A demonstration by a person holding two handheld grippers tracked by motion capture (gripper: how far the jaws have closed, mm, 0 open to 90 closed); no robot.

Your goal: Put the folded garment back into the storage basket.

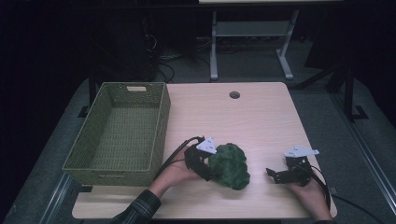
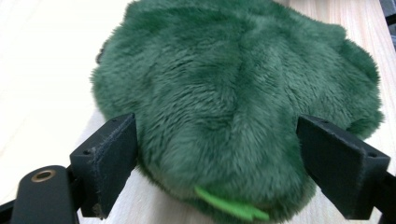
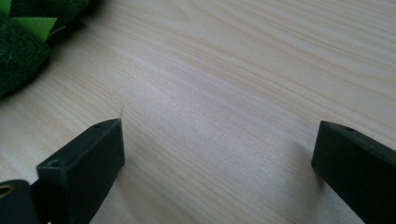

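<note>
At the near edge of the pale wood-grain table, a person's two hands each hold a black two-jaw gripper. The left gripper sits against the dark green, deep-pile plush toy, which lies on the table near the front edge, between the two hands. From the left gripper view the jaws stand wide, one on either side of the toy's rounded bulk; whether the pads actually press the fur cannot be told, and no squeeze of the pile is evident. A bright green felt tag projects from the toy's near underside. The right gripper rests well apart to the right, jaws wide over bare wood with nothing between them; the toy's edge appears at the corner of its view.

Judgement: the step in hand is the approach to a grasp on the toy by the left gripper. The next move calls for closing the jaws firmly, since soft stuffing will yield and a shallow pinch on fur alone may slip.

Farther back on the left stands an olive-green, rectangular woven basket with a handle slot, the likely destination. Beyond, a round cable hole pierces the tabletop.
</note>
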